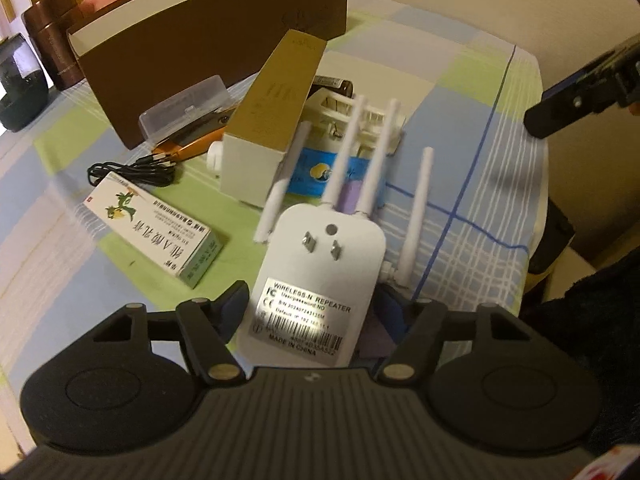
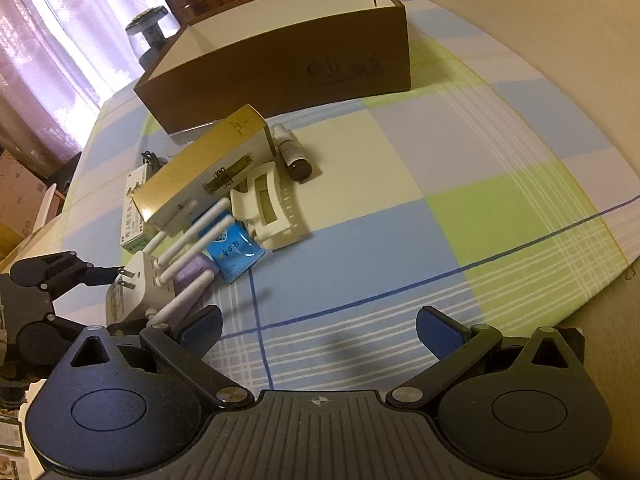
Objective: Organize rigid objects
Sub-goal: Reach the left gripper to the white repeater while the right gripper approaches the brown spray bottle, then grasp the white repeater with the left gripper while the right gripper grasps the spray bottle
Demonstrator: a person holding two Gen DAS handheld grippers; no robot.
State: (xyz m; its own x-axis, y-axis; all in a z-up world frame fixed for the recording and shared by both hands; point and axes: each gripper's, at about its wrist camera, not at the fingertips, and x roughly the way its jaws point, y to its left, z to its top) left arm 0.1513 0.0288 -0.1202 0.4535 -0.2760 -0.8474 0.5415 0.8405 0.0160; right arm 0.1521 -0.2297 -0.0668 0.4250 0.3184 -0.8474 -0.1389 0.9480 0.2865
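Left gripper (image 1: 310, 312) brought down over the white wireless repeater (image 1: 320, 280), jaws spread to either side of its body and narrowed toward it; whether the pads already press cannot be told, so best read as closing in rather than pinching. Repeater lying plug-side up near the front edge of the bench (image 2: 440, 208), its four antennas pointing toward the clutter at the middle, one of them laid across a purple item (image 1: 352, 196) and a blue packet (image 2: 236, 254). Approached from the label end, probably because the flat sides there give the pads a firm seat clear of the antennas.

Right gripper (image 2: 318, 334) hanging over bare checked cloth near the front edge, jaws spread wide with nothing between them, seemingly kept aside to leave room.

Open brown box (image 2: 280, 64) standing toward the far edge, apparently the place meant for the loose things. In front of it a gold carton (image 1: 280, 96) propped at a tilt across a cream plastic rack (image 2: 272, 212), a dark bottle (image 2: 294, 158) beside them, a green-and-white medicine box (image 1: 160, 228) and a coiled black cable (image 1: 132, 172) toward the left.
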